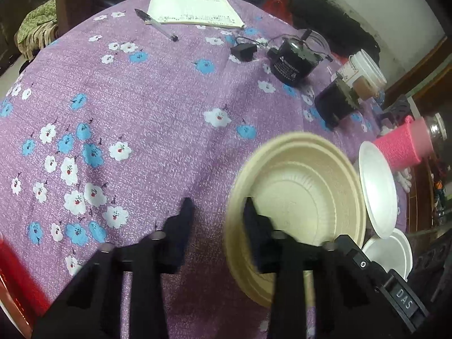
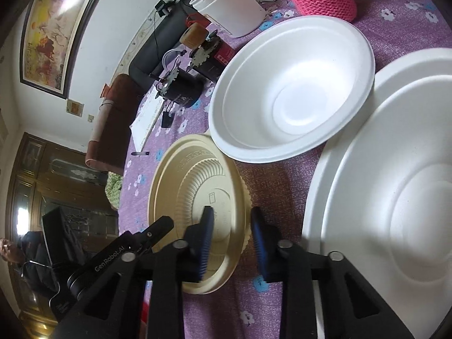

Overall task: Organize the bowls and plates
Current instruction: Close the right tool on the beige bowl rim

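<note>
A stack of beige plates (image 1: pixel 296 197) lies on the purple flowered cloth (image 1: pixel 135 107), and it looks blurred. My left gripper (image 1: pixel 219 212) straddles its left rim, one finger inside the plate. The other finger stands off the rim, with a strip of cloth showing between them. In the right wrist view my right gripper (image 2: pixel 232 223) is shut across the opposite rim of the beige plates (image 2: pixel 192 186), one pad on the inner wall and one against the scalloped edge. A white bowl (image 2: pixel 293 90) and a larger white bowl stack (image 2: pixel 395 197) sit to the right.
A pink knitted holder (image 1: pixel 401 147), a white jar (image 2: pixel 228 5) and black devices with cables (image 1: pixel 293 62) crowd the far side. A notebook (image 1: pixel 192 5) and pen (image 1: pixel 155 24) lie beyond. A red object (image 1: pixel 17 276) is at the near left edge. A person (image 2: pixel 11 251) sits off the table.
</note>
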### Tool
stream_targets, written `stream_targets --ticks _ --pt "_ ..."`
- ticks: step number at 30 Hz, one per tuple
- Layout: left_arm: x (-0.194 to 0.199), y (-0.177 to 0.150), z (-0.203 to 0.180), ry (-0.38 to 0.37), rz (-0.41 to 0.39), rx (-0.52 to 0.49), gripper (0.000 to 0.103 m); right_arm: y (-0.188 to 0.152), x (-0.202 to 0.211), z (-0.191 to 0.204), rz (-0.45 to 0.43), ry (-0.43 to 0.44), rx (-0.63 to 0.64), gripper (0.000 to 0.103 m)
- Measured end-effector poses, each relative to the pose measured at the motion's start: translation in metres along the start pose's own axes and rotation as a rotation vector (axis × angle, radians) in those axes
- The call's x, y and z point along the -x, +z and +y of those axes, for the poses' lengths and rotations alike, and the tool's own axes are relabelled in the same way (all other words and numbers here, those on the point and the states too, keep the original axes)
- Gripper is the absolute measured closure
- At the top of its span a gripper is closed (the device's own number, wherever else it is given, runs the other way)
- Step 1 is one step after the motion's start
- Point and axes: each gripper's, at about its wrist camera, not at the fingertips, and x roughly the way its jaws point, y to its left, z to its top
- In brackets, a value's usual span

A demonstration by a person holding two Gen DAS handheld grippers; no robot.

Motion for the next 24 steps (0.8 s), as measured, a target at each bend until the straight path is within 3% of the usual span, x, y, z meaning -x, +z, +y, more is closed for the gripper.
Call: stream_targets --ticks 5,14,24 --pt "0.003 -0.005 -0.008 -0.002 -0.014 -0.04 0.094 -0.002 0.001 0.002 -0.019 -0.023 0.024 0.09" --pt "0.025 -0.02 0.003 0.006 -0.036 -0.048 0.094 -0.01 0.011 0.013 -0.034 -0.025 0.063 0.091" --pt "0.079 -0.063 0.024 -0.007 -0.1 -0.077 0.094 -0.064 0.048 0.028 -0.03 0.028 0.125 0.091"
